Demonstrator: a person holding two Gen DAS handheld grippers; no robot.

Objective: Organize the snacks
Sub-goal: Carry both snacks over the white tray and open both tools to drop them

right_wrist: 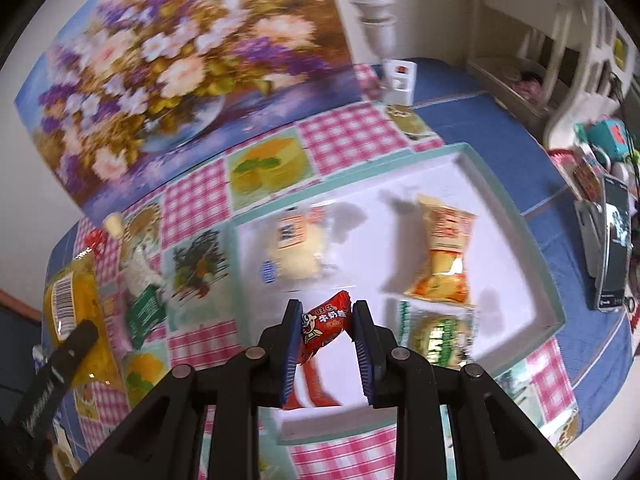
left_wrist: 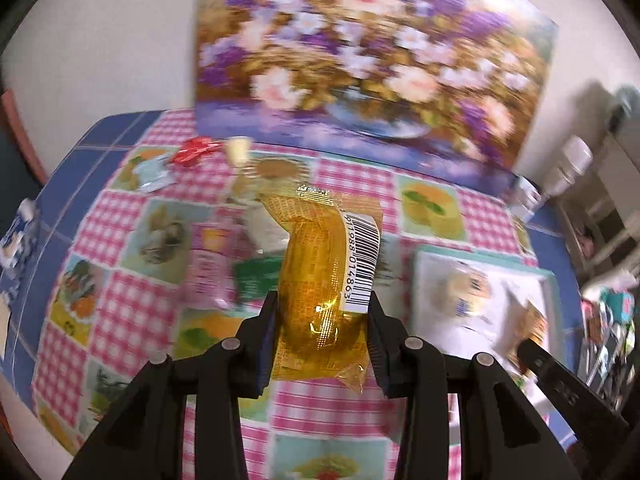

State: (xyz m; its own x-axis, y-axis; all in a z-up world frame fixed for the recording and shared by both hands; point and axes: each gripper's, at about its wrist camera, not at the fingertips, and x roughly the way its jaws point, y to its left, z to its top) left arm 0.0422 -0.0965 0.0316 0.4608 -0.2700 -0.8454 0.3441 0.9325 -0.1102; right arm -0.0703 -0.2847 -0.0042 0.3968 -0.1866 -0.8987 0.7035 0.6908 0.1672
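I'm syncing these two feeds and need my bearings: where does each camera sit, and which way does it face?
Left wrist: on the left claw, looking down along its fingers at the checked tablecloth; its own fingers grip a yellow snack packet.
Right wrist: on the right claw, looking down at the white tray; its fingers pinch a red candy.
Shared: flower painting, tray, yellow packet, and each view catches the other claw at its edge.

White wall (left_wrist: 100, 40), floral painting (left_wrist: 360, 52)
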